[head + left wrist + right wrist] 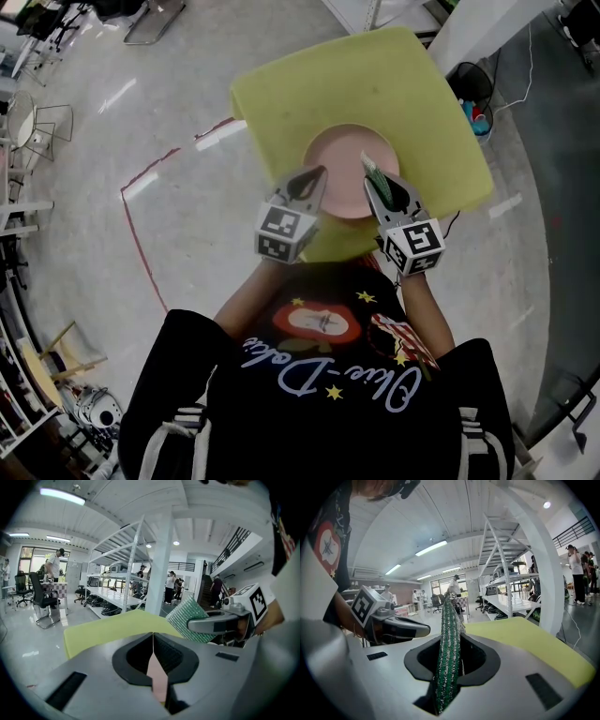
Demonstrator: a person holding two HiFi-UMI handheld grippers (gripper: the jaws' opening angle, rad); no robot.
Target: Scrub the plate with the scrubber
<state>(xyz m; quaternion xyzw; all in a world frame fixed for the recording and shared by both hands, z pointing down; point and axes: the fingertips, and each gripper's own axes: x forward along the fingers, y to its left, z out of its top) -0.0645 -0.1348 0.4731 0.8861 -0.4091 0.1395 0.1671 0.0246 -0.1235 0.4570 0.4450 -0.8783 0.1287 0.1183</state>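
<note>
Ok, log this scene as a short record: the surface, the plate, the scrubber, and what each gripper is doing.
surface: yellow-green table
plate: pink, lying on the table
scrubber: green, sparkly, held on edge over the plate's right part
right gripper: shut on the scrubber
left gripper: jaws together, nothing between them, tip at the plate's left rim
scrubber-to-plate contact: cannot tell

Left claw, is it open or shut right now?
Shut on the plate: the left claw has its jaws together, pinching the pink rim.
</note>
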